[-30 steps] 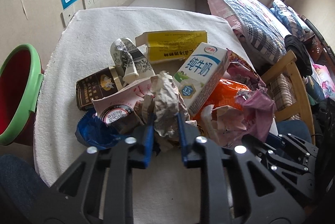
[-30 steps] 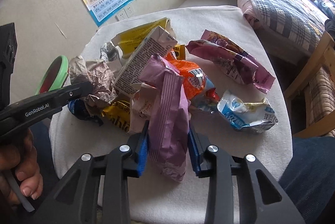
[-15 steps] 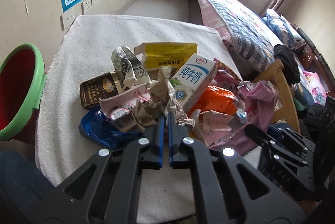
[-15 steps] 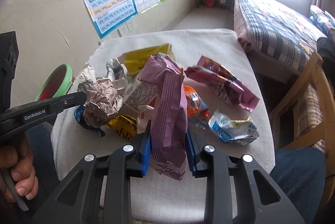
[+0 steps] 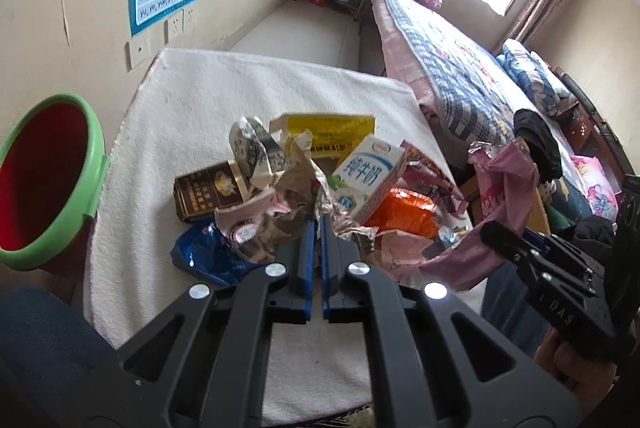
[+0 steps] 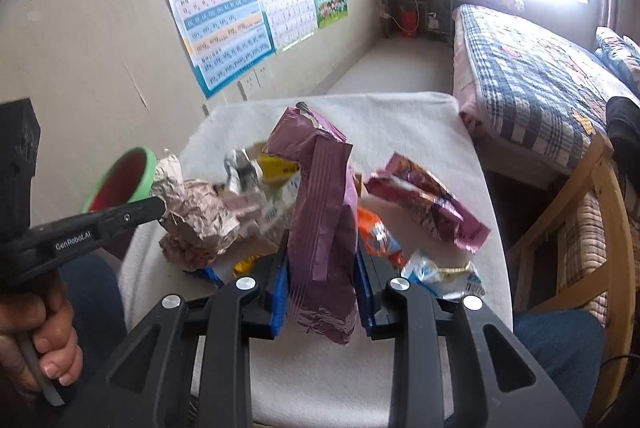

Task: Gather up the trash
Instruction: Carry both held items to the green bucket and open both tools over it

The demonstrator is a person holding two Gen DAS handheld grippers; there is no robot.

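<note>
Bedroom setup: small table under a white towel point(image 5: 192, 100), bed on the right, alphabet posters on the wall, red bin with green rim point(image 5: 44, 180) just off the table's left edge.

Left gripper point(image 5: 316, 224): jaws nearly together, pinching a crumpled brown paper wad point(image 5: 298, 188). From the right wrist camera the wad point(image 6: 192, 224) hangs off the fingertips, apparently clear of the pile, with the bin point(image 6: 124, 180) behind it.

Right gripper point(image 6: 322, 268): jaws partly closed around a purple snack bag point(image 6: 320, 212), held upright, mouth up, bottom hanging below the pads.

On the towel: milk carton point(image 5: 368, 180), yellow box point(image 5: 332, 128), dark cigarette pack point(image 5: 208, 192), orange wrapper point(image 5: 404, 216), blue wrapper point(image 5: 208, 256), a second purple bag point(image 6: 424, 204), white-blue packet point(image 6: 440, 274). Task looks early.

Risks, my read:
- Wad is held by a thin fold only; paper could tear or slip on the swing left and land on the floor short of the bin.
- Purple bag is slick film, gripped mid-body; a fast move could let it slide through.
- Both loads heading for one bin: the grippers may collide at the rim.
- Bin sits low beside the table; releasing too early misses it.
</note>
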